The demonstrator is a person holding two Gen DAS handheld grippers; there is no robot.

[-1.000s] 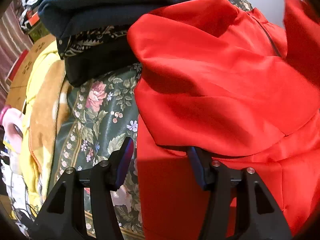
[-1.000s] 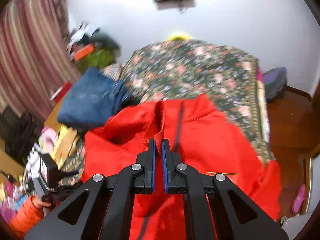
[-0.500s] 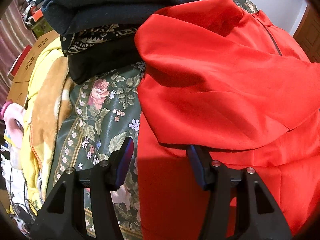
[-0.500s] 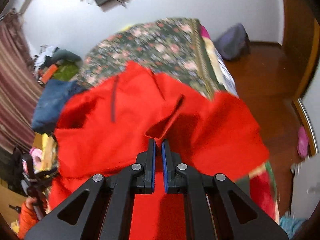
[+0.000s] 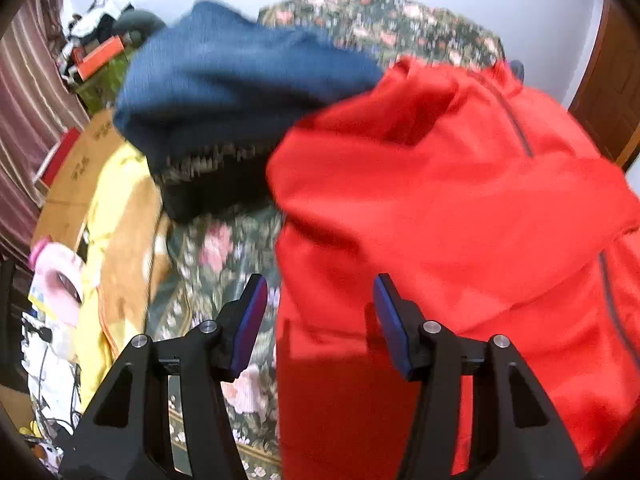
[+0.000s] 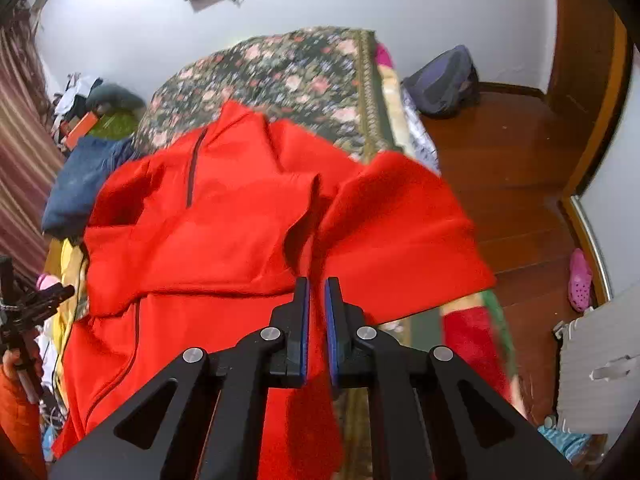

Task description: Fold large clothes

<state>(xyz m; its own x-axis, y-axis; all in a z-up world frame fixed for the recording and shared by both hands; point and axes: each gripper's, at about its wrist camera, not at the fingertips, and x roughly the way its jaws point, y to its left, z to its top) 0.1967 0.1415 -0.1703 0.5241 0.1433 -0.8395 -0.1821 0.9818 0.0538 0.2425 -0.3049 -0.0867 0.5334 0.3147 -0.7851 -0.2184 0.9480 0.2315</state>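
Observation:
A large red jacket [image 6: 224, 216] with a dark zip lies spread on a bed with a floral cover [image 6: 288, 68]. It also fills the right of the left wrist view [image 5: 460, 220], its left sleeve folded across the body. My left gripper [image 5: 318, 308] is open and empty, just above the jacket's left edge. My right gripper [image 6: 317, 300] is shut on a fold of the jacket's right sleeve [image 6: 400, 232] and holds it up over the bed's right side.
A folded blue garment [image 5: 240, 80] sits on dark patterned cloth at the jacket's left shoulder. Yellow and brown bedding [image 5: 120, 220] and cardboard boxes [image 5: 80, 168] lie to the left. A wooden floor [image 6: 512, 168] with a backpack [image 6: 444, 80] is right of the bed.
My right gripper has carried the red sleeve from over the jacket's middle out to the right. My left gripper has pulled back and tilted up, still open.

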